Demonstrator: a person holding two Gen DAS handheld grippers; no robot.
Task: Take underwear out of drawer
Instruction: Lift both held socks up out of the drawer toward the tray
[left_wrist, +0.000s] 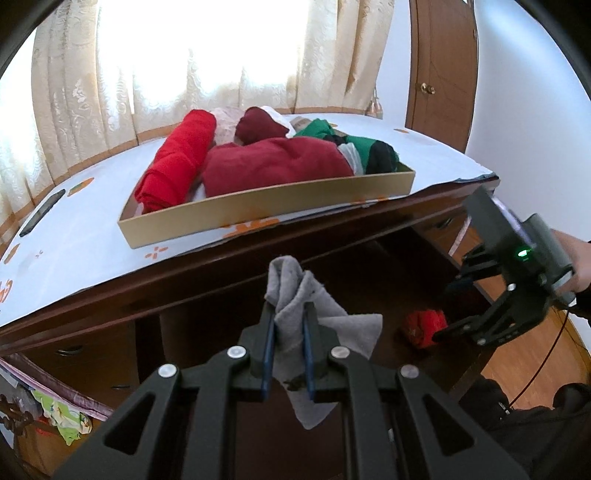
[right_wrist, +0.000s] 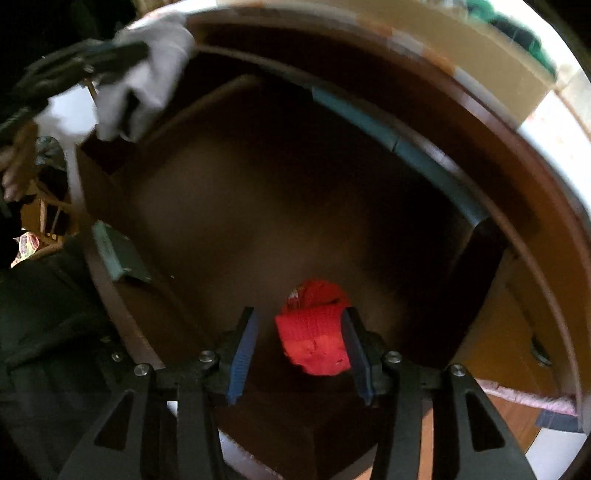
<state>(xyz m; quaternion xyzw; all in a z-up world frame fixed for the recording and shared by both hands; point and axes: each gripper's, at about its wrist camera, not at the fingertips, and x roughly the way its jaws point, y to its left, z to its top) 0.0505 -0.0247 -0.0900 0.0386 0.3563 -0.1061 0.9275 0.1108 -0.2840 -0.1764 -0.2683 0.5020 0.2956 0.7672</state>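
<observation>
Left gripper (left_wrist: 289, 325) clamped on a grey garment (left_wrist: 314, 332), held above the open drawer (right_wrist: 236, 206), just in front of the table's front edge. Cloth bunched above the pads, rest hanging below. Right gripper (right_wrist: 299, 347) tilted steeply down into the drawer, jaws parted around a red roll (right_wrist: 314, 332) (probably underwear, though the view is blurred) lying on the drawer floor near its right side. Right pad against the roll or nearly so, left pad clear of it; not gripped yet. On the table (left_wrist: 92, 236), a shallow cardboard tray (left_wrist: 266, 210) near the front edge, filled with red, maroon and green clothes. Dark phone (left_wrist: 42, 213) by the left edge.
</observation>
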